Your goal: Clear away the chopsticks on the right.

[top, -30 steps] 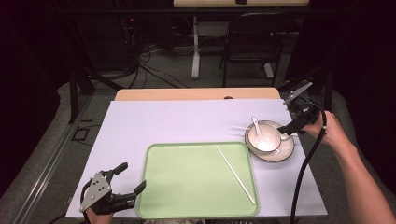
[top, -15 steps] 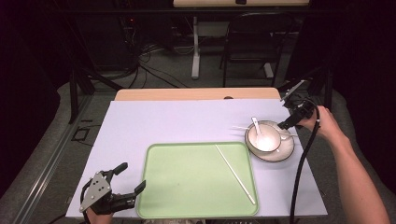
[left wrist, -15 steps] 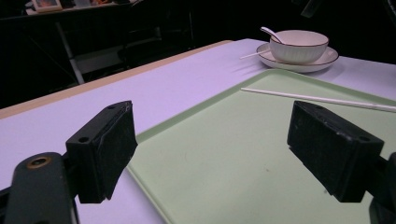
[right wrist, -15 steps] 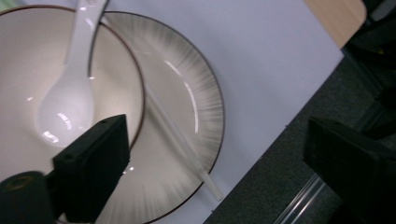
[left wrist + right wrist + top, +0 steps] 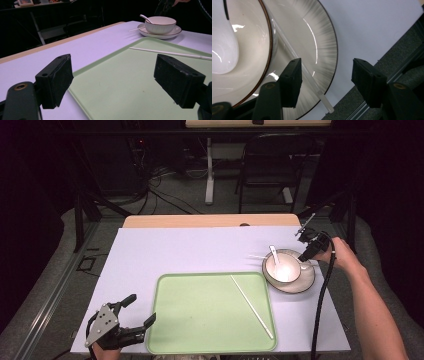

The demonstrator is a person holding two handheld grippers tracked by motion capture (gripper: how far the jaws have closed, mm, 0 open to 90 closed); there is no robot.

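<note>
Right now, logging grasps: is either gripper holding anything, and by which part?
Nothing is held. Both grippers' jaws stand open: the left gripper beside the tray, the right gripper above the chopstick on the plate.

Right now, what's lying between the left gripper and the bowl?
In the left gripper view, the green tray spans that stretch, with one white chopstick lying on it, short of the bowl on its plate.

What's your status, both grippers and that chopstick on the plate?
Left gripper open, idle by tray. Right gripper open over plate, chopstick between jaws, ungripped. Bowl crowds left jaw.
</note>
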